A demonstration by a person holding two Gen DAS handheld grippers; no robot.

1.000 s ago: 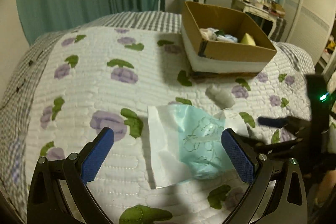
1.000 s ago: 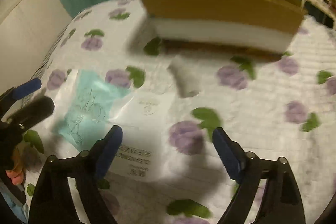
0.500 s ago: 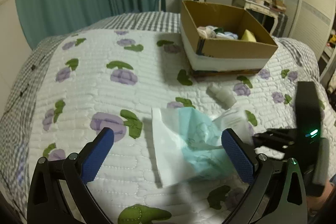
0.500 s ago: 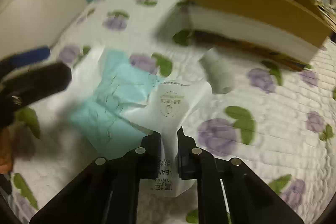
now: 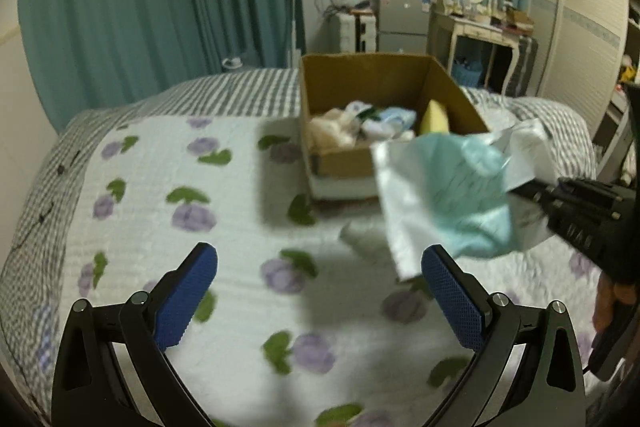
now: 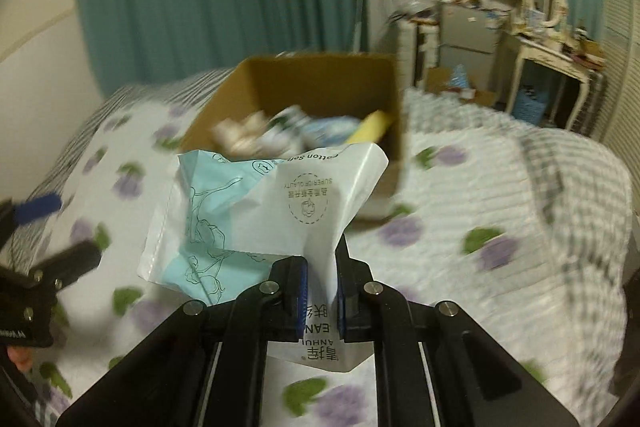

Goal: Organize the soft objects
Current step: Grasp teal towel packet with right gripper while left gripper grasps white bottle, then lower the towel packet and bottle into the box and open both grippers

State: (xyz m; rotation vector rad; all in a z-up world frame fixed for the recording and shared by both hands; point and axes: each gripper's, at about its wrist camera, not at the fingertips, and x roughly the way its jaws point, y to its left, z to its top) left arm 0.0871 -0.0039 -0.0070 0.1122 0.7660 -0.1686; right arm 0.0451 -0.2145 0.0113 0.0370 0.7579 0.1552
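Right now your right gripper has its jaws clamped on one crumpled corner of the pack, a white and pale-blue plastic packet that hangs clear of the bed; pinching the edge lets the rest of it dangle freely, which should make it easy to drop. Your left gripper holds nothing, jaws wide apart, low over the near part of the quilt, probably kept out of the way and ready for the next item. From the left view the pack sits in the air between you and the box, overlapping its near right corner. The box rests toward the far edge of the bed and already holds several soft things, among them something yellow against its right wall. A small white roll lies on the quilt just in front of the box, likely the next pickup. You look partway through carrying the pack over; it needs to clear the near wall before you let go.
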